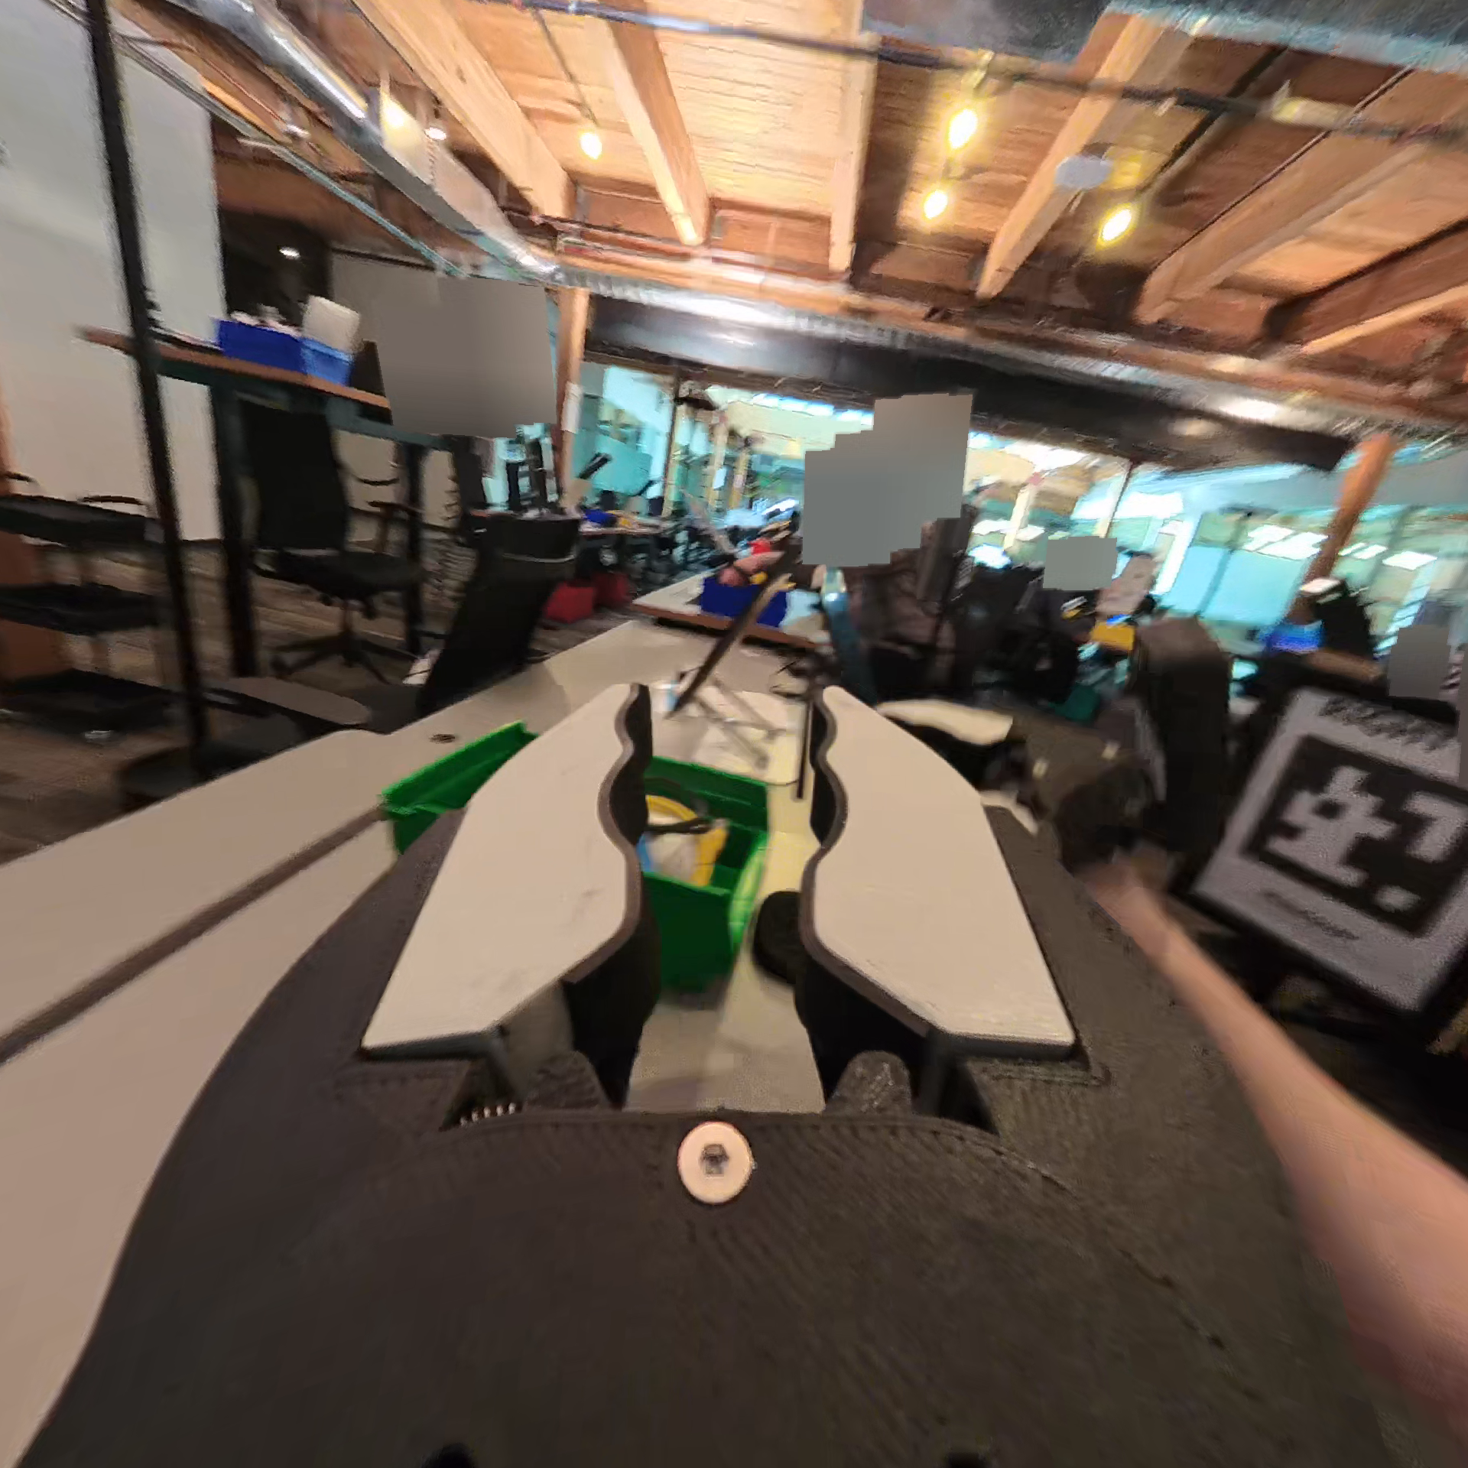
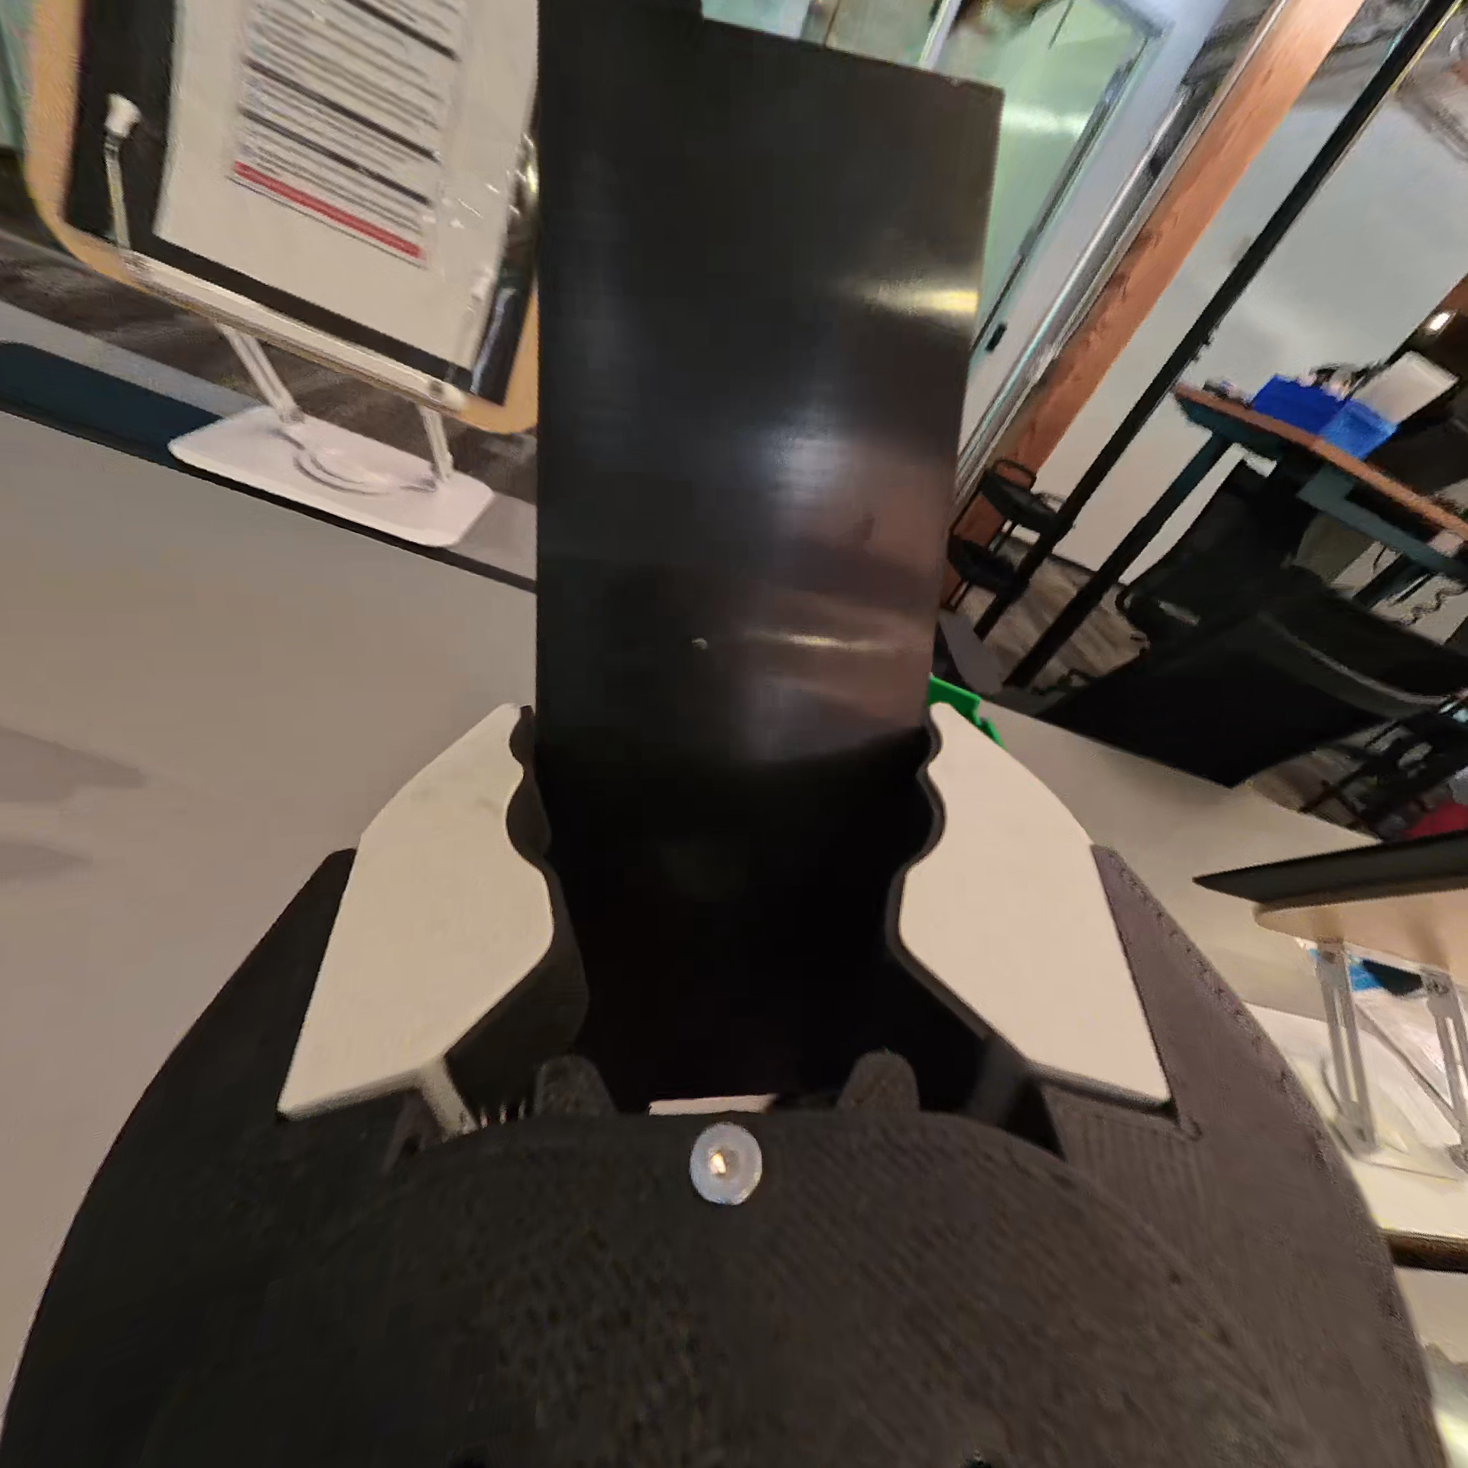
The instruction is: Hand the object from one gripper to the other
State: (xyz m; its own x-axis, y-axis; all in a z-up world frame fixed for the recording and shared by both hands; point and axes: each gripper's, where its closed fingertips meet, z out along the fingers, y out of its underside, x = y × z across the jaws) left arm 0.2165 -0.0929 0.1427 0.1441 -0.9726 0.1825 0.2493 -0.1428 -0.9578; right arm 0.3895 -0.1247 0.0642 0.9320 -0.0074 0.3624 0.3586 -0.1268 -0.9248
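In the right wrist view my right gripper [image 2: 731,727] is shut on a flat, glossy black rectangular object [image 2: 755,397]. The object stands up between the white fingers [image 2: 445,913] and fills the middle of the view. In the left wrist view my left gripper [image 1: 727,707] is open and empty, held above the grey table [image 1: 159,874] and pointing over a green bin [image 1: 699,890]. A black-and-white marker tag [image 1: 1350,826] on the other gripper shows at the right, with a person's forearm [image 1: 1239,1072] reaching toward it. The black object itself is not clearly seen in that view.
The green bin holds yellow and white items. A tablet [image 2: 278,238] on a white stand [image 2: 334,477] sits on the table to the left in the right wrist view. Office chairs, desks and black racks stand beyond the table edge.
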